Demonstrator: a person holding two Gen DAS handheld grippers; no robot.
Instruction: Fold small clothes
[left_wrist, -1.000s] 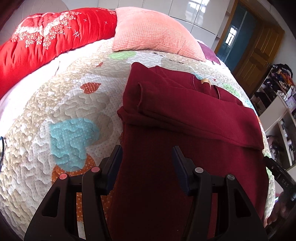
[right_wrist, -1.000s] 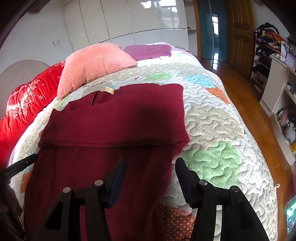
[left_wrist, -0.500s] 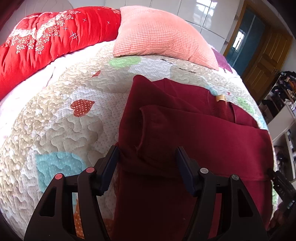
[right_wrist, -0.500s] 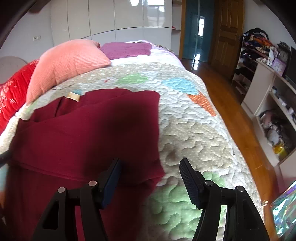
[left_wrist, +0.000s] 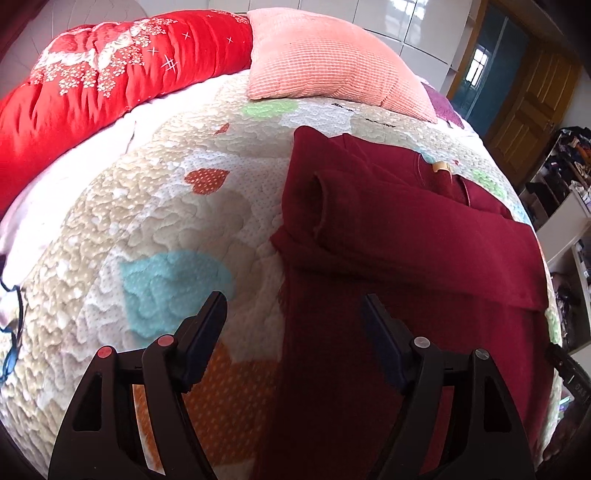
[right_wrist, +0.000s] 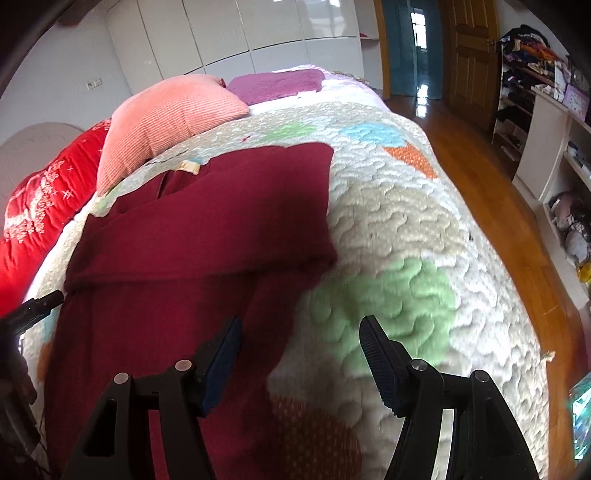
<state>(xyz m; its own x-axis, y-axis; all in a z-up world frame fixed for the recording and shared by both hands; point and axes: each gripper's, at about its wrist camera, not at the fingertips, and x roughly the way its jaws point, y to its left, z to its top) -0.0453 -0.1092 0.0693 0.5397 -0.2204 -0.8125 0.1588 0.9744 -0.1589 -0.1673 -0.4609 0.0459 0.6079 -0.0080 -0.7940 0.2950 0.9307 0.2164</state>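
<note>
A dark red garment (left_wrist: 406, 280) lies flat on the quilted bed, with its sleeves folded across the chest and a tan neck label (left_wrist: 440, 168) at the far end. It also shows in the right wrist view (right_wrist: 192, 236). My left gripper (left_wrist: 293, 308) is open and empty, hovering over the garment's left edge near its lower part. My right gripper (right_wrist: 299, 332) is open and empty, hovering over the garment's right edge. The tip of the left gripper (right_wrist: 35, 306) shows at the left of the right wrist view.
The patchwork quilt (left_wrist: 159, 229) covers the bed. A pink pillow (left_wrist: 332, 55) and a red duvet (left_wrist: 92, 77) lie at the head. A purple cloth (right_wrist: 280, 85) lies beyond the pillow. A wooden floor (right_wrist: 491, 184) and shelves (right_wrist: 554, 140) are to the right of the bed.
Both grippers pushed forward toward the folded sleeves, then drew back toward the garment's lower part and outward over its side edges. Both stayed open. The garment has not moved.
</note>
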